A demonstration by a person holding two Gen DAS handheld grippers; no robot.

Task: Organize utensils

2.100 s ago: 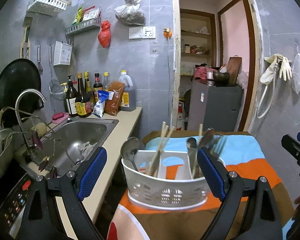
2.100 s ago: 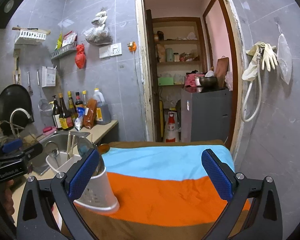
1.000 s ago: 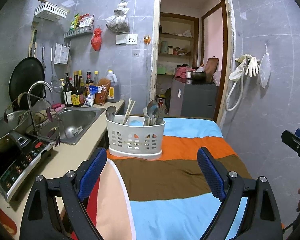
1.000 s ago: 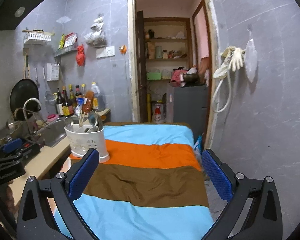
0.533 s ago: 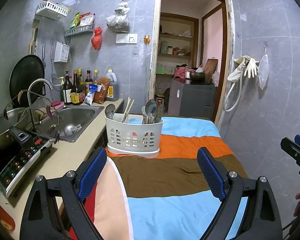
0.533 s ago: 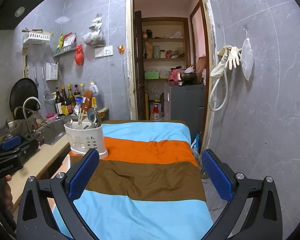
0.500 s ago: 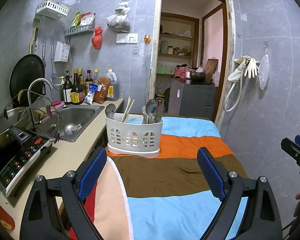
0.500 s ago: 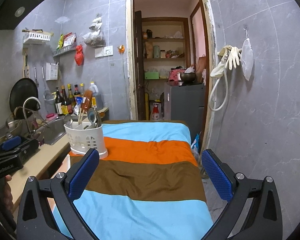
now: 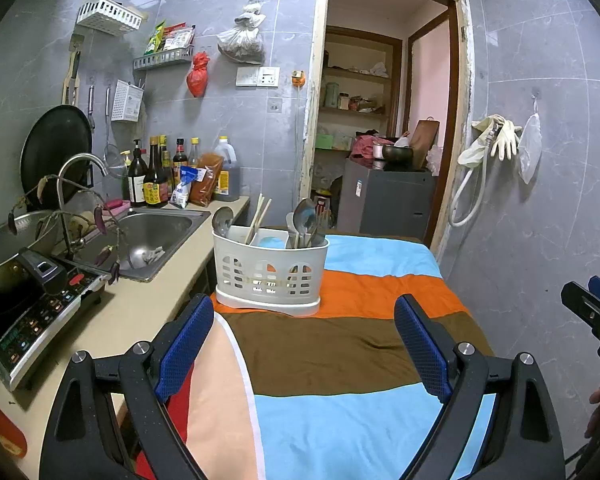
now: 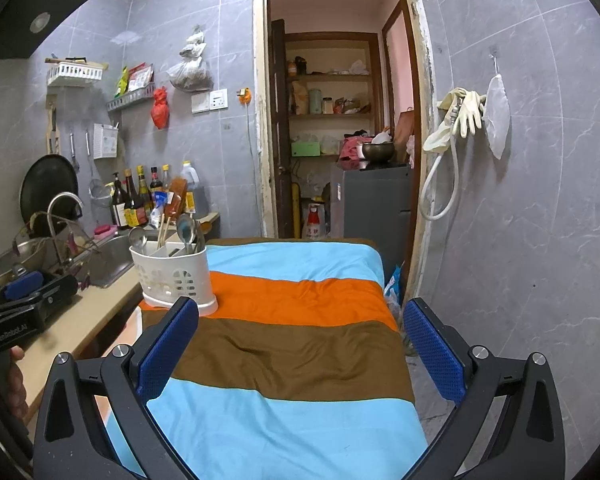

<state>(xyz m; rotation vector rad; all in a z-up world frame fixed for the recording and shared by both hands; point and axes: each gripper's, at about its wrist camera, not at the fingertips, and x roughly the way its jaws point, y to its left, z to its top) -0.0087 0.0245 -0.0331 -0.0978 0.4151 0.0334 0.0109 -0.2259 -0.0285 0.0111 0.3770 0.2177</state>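
A white slotted utensil caddy (image 9: pixel 270 276) (image 10: pixel 176 274) stands on the orange stripe of a striped cloth (image 9: pixel 340 360) (image 10: pixel 292 360) covering a table. It holds a ladle (image 9: pixel 222 220), wooden chopsticks (image 9: pixel 258 218) and several spoons (image 9: pixel 305 218). My left gripper (image 9: pixel 302 344) hangs open well short of the caddy, with nothing between its blue pads. My right gripper (image 10: pixel 300 344) is also open and empty, over the brown stripe, with the caddy ahead to its left.
A beige counter (image 9: pixel 112 320) runs along the left with a steel sink (image 9: pixel 148 236), a curved tap (image 9: pixel 76 184), an induction hob (image 9: pixel 32 312) and bottles (image 9: pixel 156 176). Beyond the table an open doorway (image 9: pixel 380 140) shows a grey cabinet (image 9: pixel 384 204). A tiled wall (image 10: pixel 520 240) stands close on the right.
Both grippers pulled back from the caddy, which now looks smaller and farther off. Over the last half second nothing has moved.
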